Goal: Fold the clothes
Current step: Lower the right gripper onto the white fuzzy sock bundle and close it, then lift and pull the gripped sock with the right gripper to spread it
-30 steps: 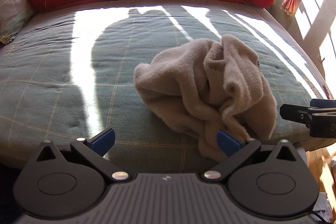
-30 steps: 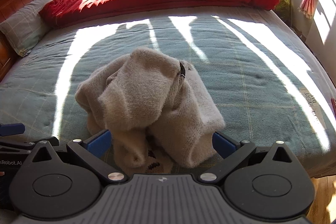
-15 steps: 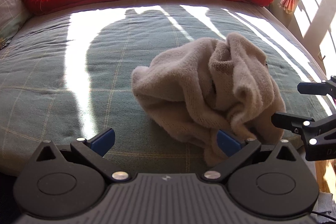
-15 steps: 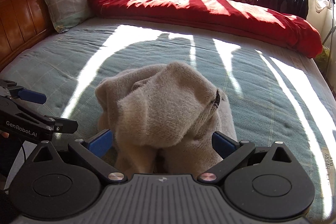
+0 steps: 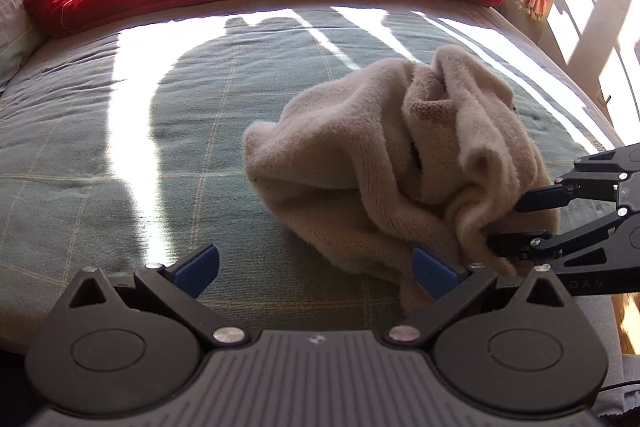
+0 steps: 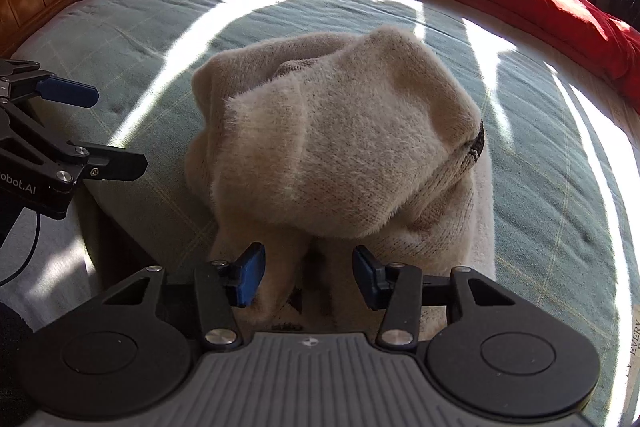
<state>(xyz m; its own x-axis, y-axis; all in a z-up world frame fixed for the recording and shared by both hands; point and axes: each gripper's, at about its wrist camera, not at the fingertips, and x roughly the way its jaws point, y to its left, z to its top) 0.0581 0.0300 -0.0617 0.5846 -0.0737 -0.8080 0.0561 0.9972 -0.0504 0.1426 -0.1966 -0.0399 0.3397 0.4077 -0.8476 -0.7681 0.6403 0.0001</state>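
- The crumpled beige sweater (image 5: 400,163) fills the centre right of the left wrist view, on the green bedspread (image 5: 120,155).
- The left gripper (image 5: 316,267) gapes wide; its right finger touches the sweater's hem.
- The right gripper (image 6: 308,277) is half-closed around the low fold, not yet pinching it.

Sweater (image 6: 340,147) hides the bedspread (image 6: 160,27) beneath

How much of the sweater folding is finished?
Nothing looks folded yet: the beige sweater lies bunched in a heap on the green bedspread. The right gripper is partly closed around its near edge; the left gripper is open. Spreading and folding remain.
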